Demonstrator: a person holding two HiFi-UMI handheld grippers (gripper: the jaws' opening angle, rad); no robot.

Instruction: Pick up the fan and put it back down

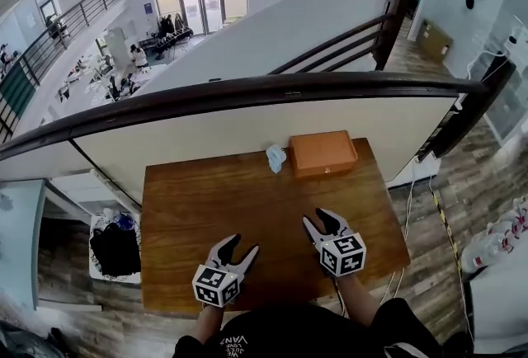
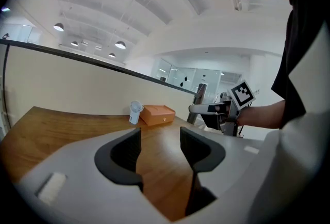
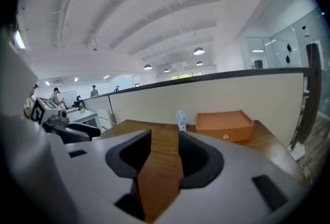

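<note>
Spread and empty, the left claw (image 1: 244,246) and right claw (image 1: 317,219) hover above the wooden surface (image 1: 190,208); the small white fan (image 1: 275,157) stands at the far edge beside an orange box (image 1: 322,153), likely light, brittle plastic, best pinched at its stem

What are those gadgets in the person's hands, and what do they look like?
Two matching handheld tools: the left gripper and right gripper each have a pale grey body, two curved black-padded jaws and a cube with black-and-white square markers. The person wears a black top with white lettering.
</note>
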